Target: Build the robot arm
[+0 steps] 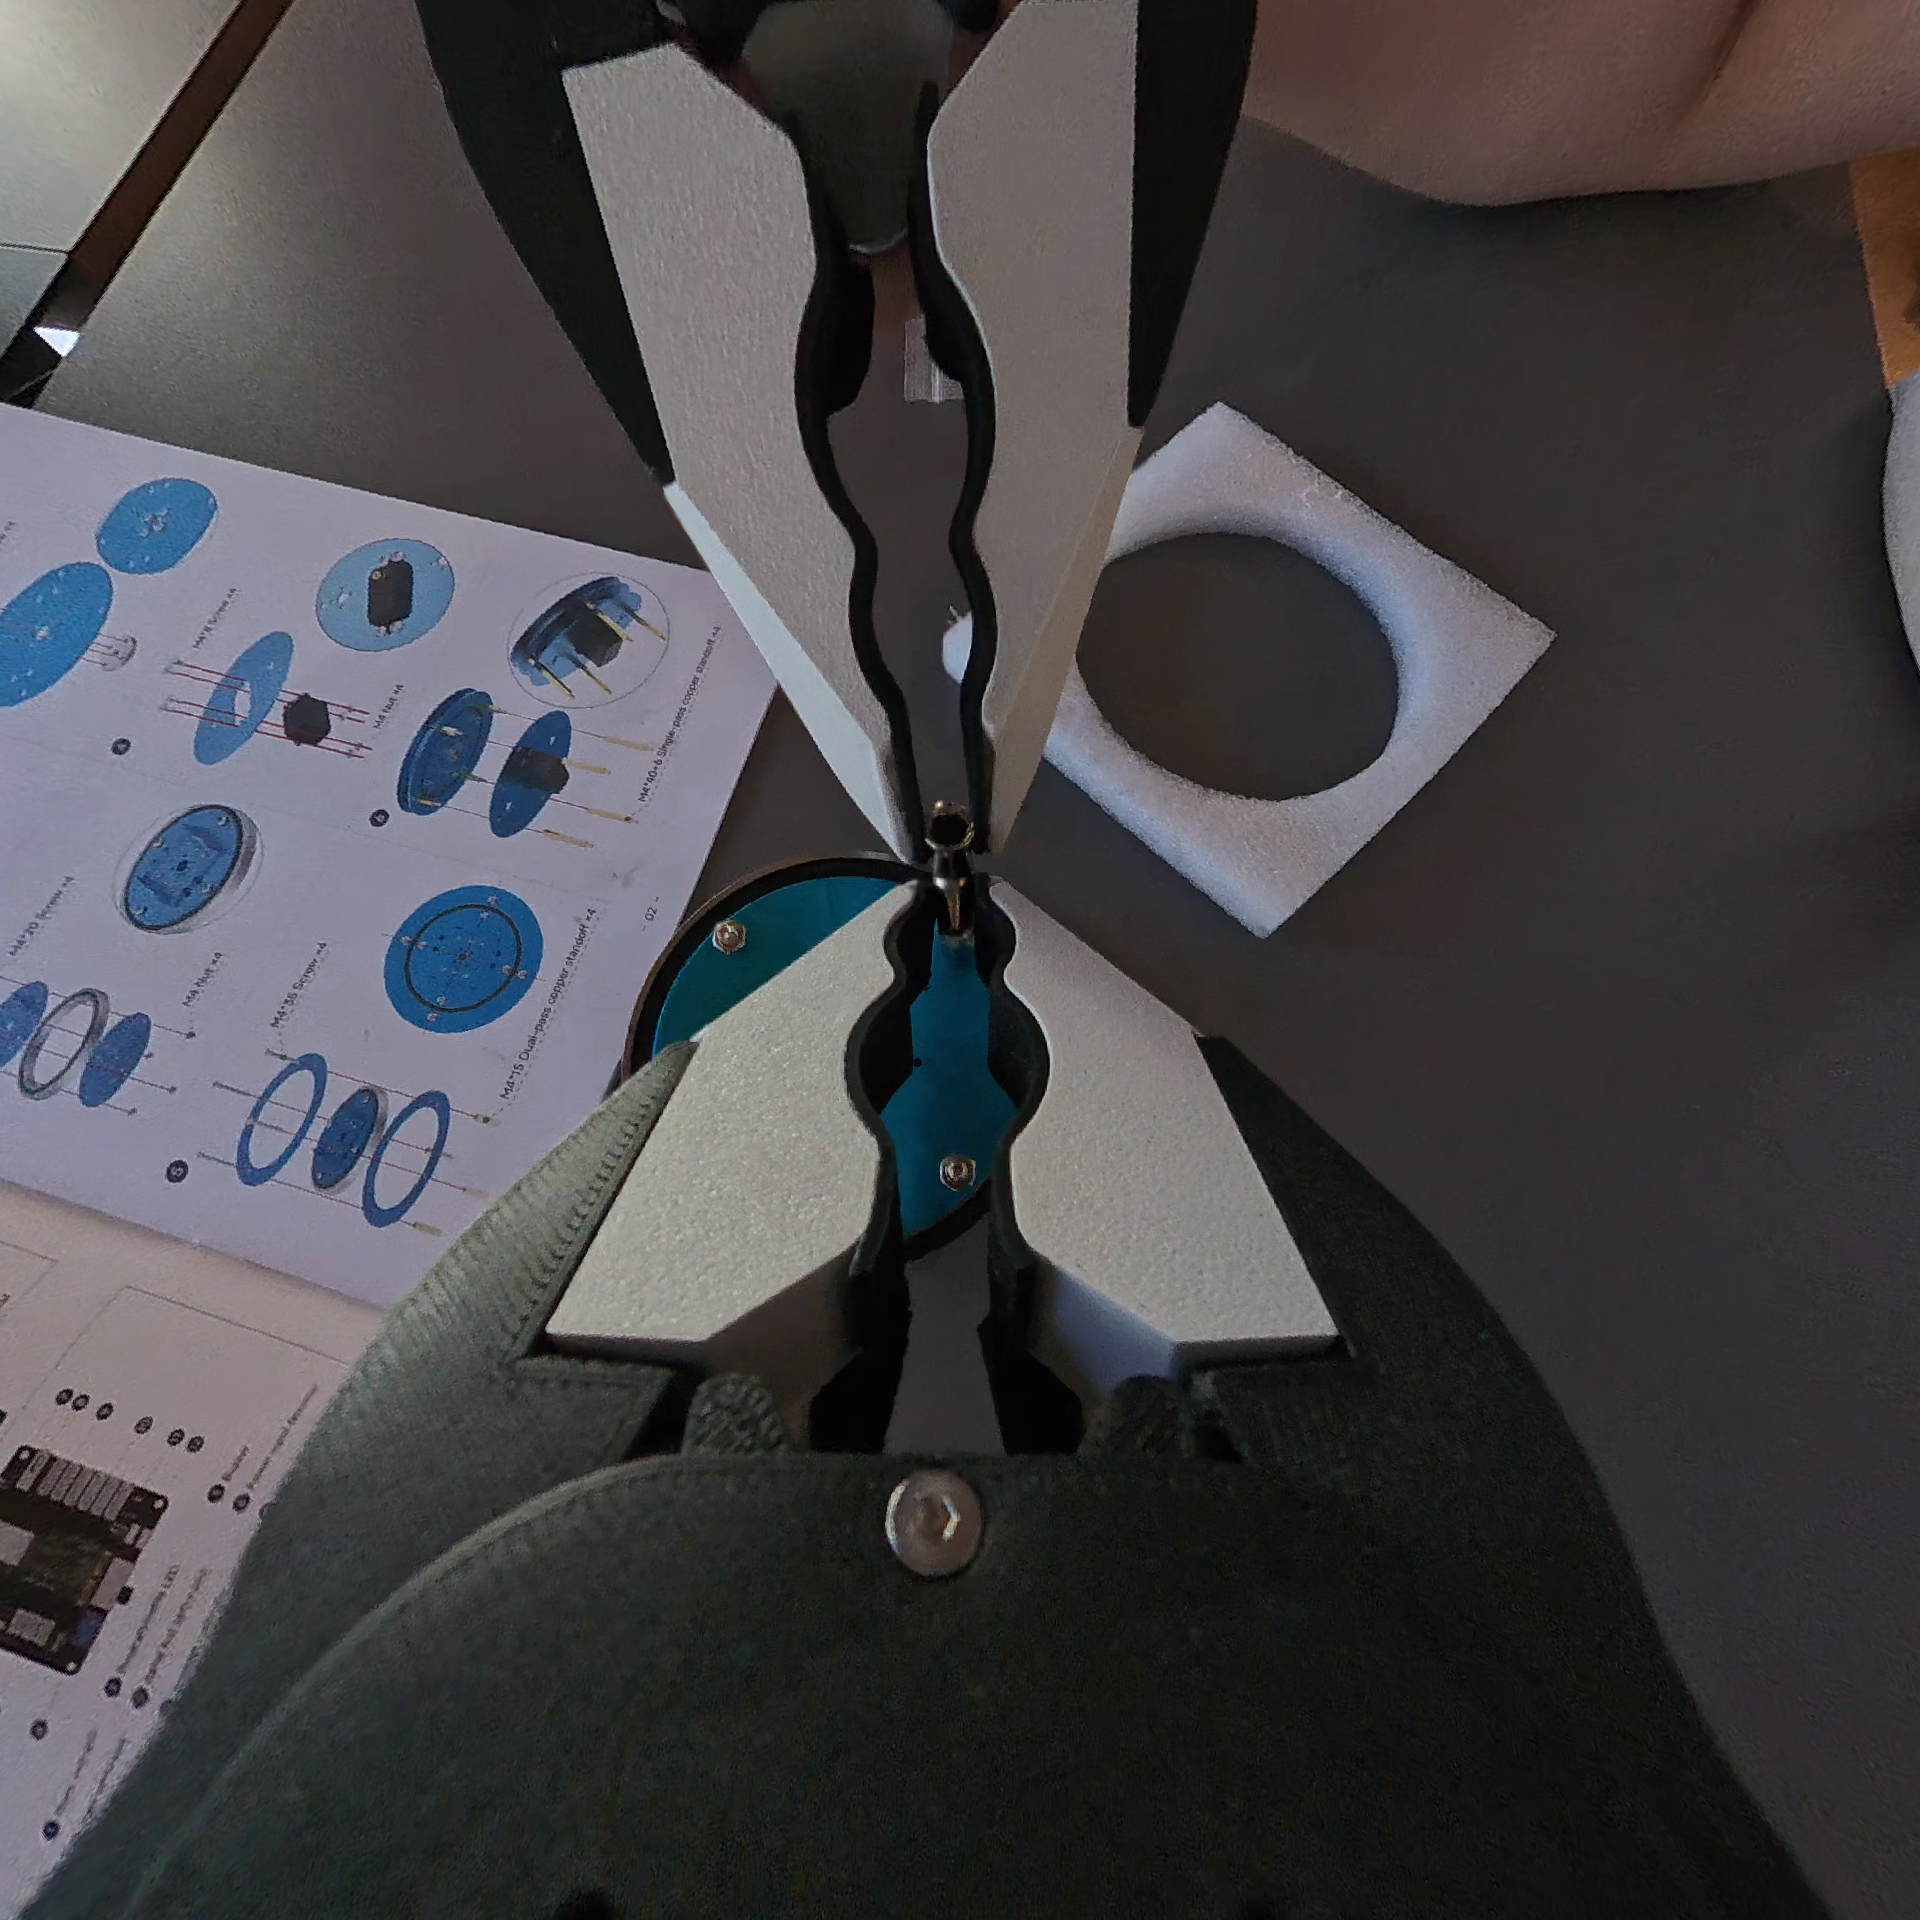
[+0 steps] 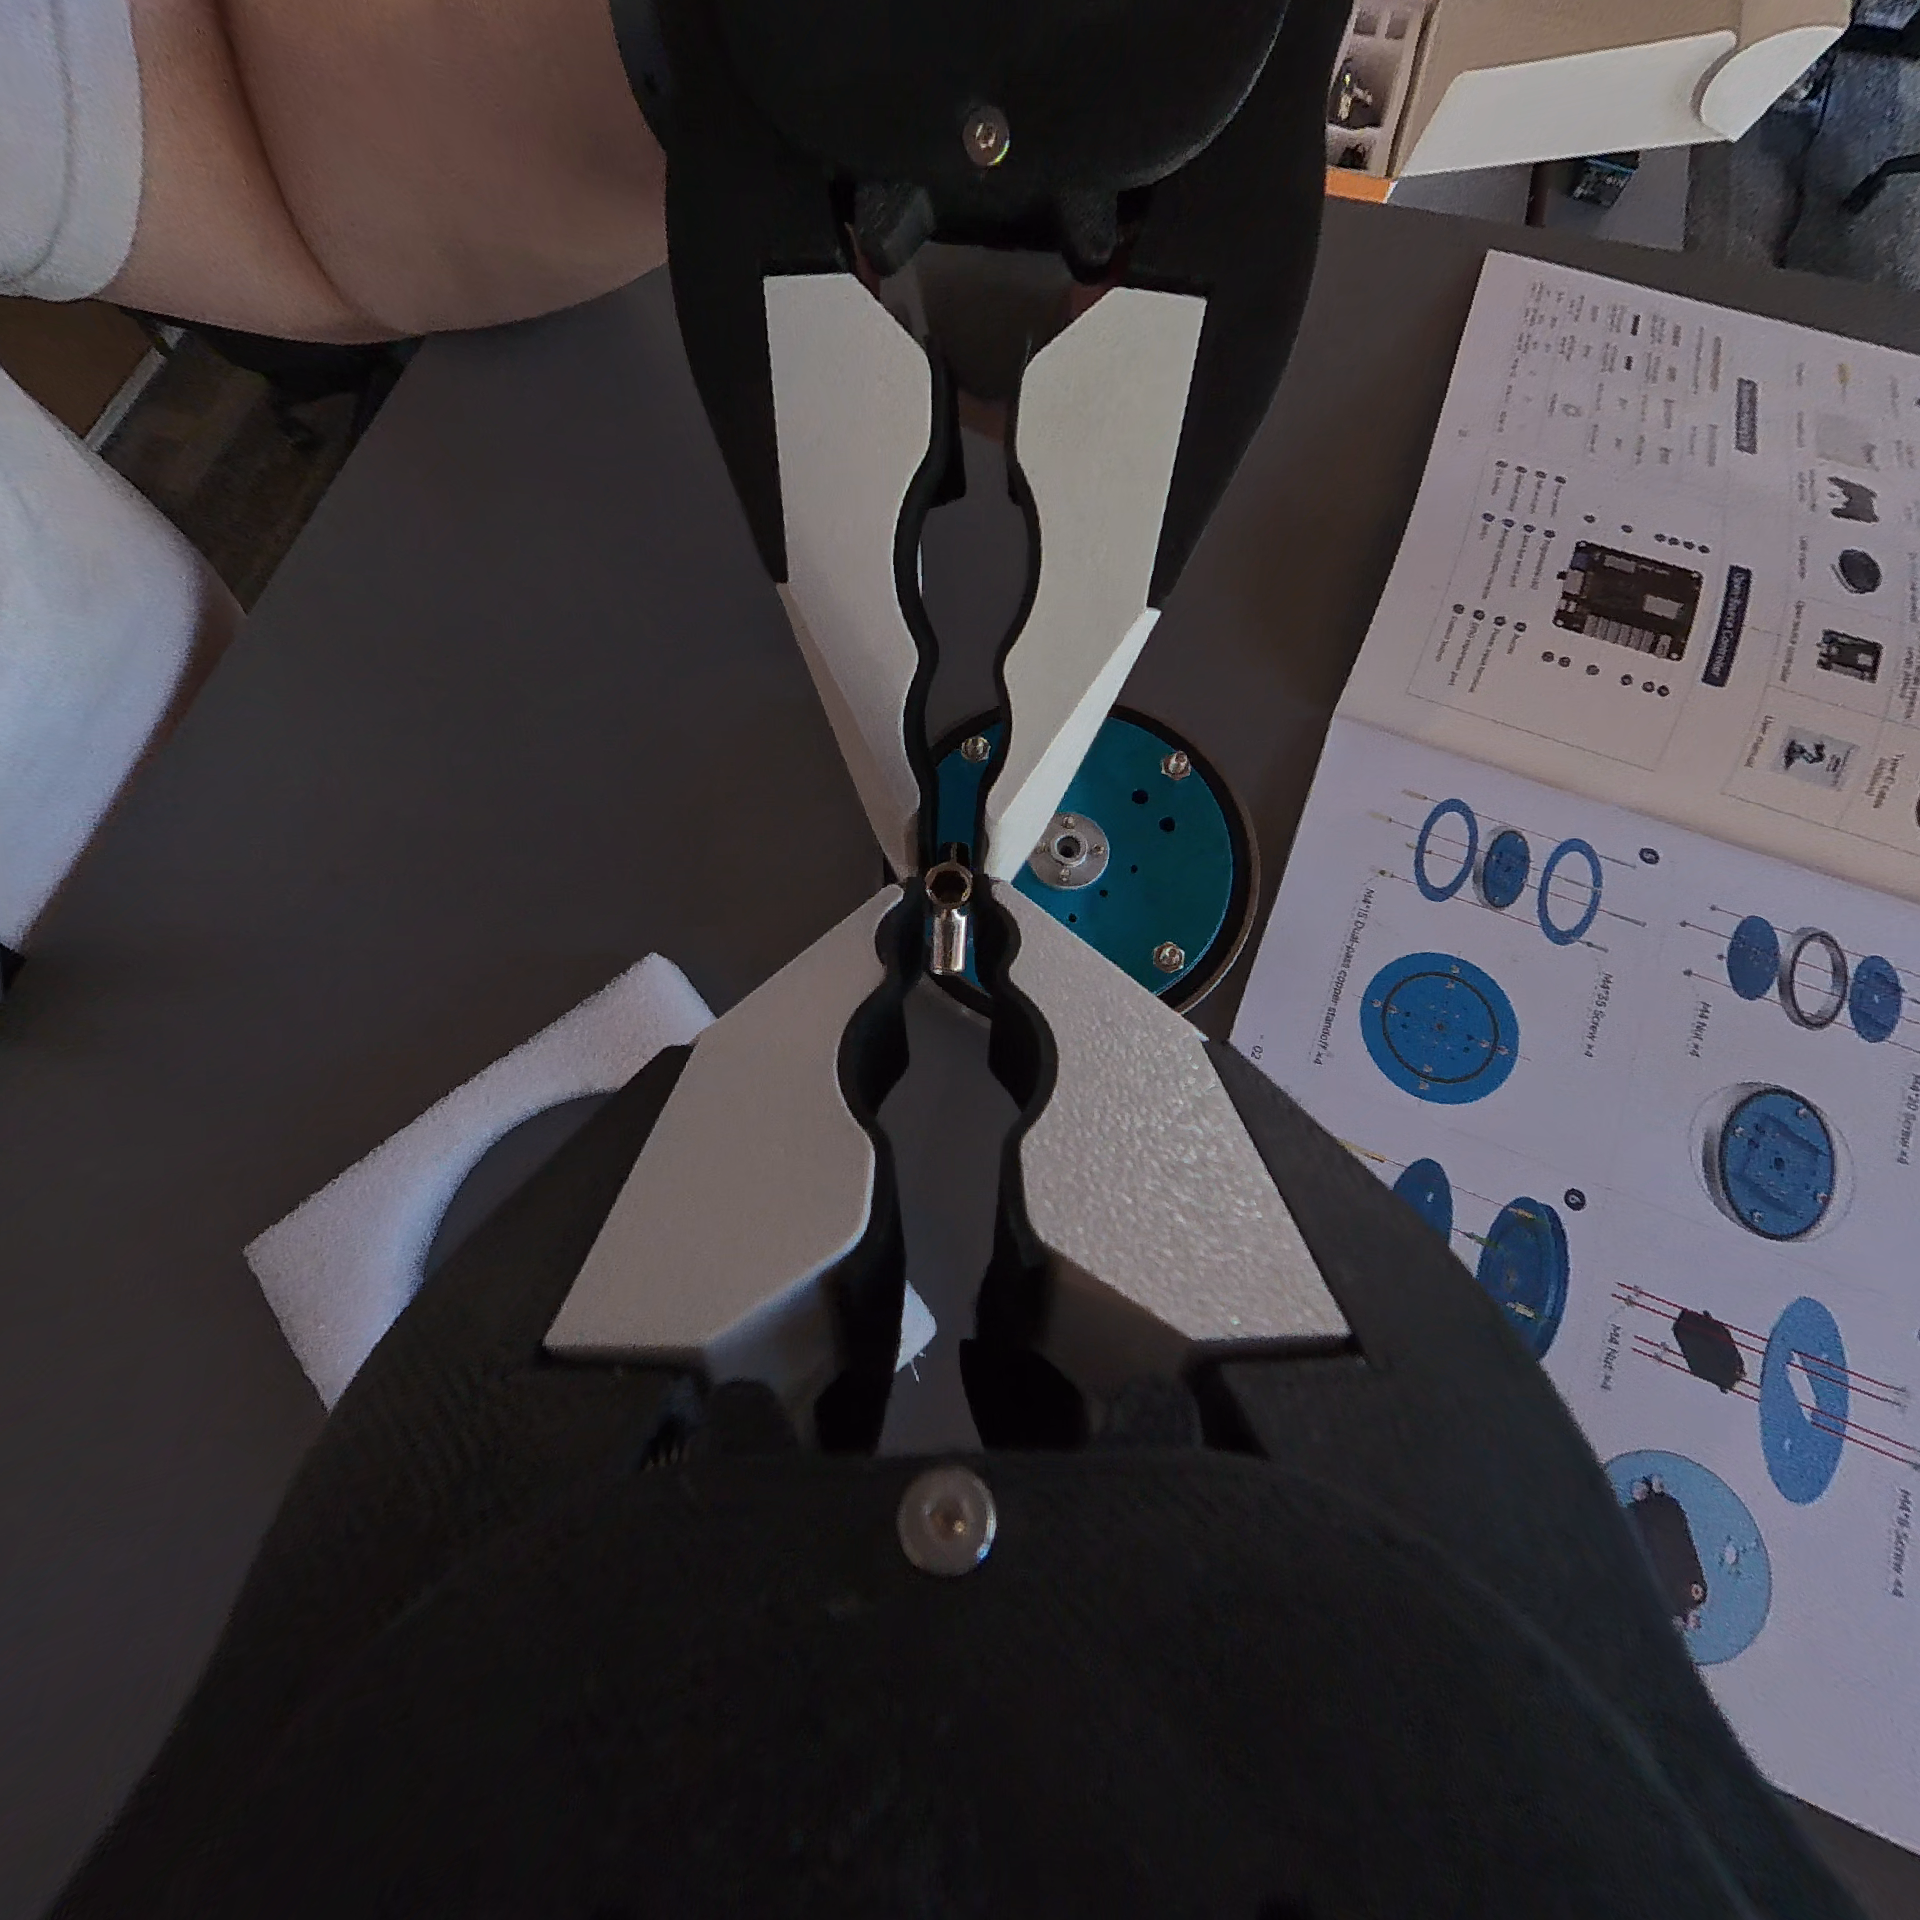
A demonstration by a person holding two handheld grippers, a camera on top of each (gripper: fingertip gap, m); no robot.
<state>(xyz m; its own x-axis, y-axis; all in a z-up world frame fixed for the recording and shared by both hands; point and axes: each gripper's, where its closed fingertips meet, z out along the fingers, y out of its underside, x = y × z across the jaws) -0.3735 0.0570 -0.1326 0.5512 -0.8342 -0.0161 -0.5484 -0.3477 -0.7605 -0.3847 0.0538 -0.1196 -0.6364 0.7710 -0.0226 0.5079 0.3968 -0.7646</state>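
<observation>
Here both grippers' jaws pinch one small metal standoff (image 2: 948, 925) tip-to-tip above a blue disc (image 2: 1132, 862), beside foam (image 1: 1340, 665) and manual (image 1: 312, 831).

Both wrist views face each other closely (sharing the blue disc (image 1: 717, 987)).

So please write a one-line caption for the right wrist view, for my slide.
Two grippers meet tip to tip, pinching a small silver metal socket tool above a round blue metal disc on a grey table.
</observation>
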